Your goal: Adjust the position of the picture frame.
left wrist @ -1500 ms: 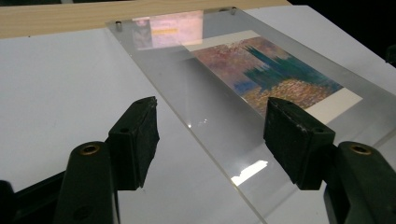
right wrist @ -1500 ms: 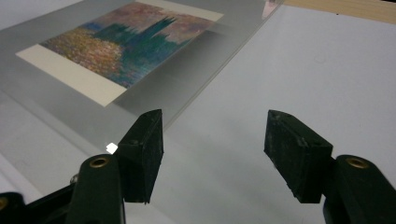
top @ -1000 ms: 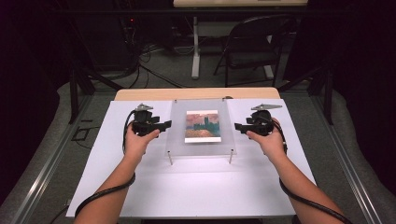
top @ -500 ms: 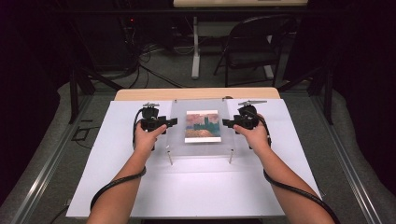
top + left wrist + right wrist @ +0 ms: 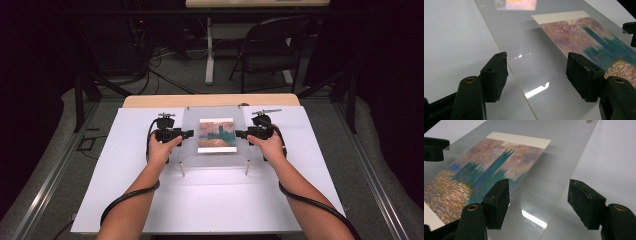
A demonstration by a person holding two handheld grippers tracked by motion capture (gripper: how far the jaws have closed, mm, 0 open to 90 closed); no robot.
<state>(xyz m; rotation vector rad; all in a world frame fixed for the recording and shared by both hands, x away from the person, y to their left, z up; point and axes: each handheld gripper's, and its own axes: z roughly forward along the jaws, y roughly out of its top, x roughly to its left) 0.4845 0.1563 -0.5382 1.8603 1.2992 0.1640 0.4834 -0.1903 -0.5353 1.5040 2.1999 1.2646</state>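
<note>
- Straddling the side edges of the clear acrylic sheet point(image 5: 216, 136) on small posts over the white table point(image 5: 210, 200), my left gripper point(image 5: 537, 75) and right gripper point(image 5: 539, 202) have spread jaws, opening lately.
- Nothing is gripped yet; closing and lifting, I think, remain.
- Its colourful painted card point(image 5: 217, 135) lies centred.

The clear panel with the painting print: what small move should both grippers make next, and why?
Probably close both on the clear panel's side edges. The left gripper and right gripper are open, each straddling an edge, pads not yet touching it.
</note>
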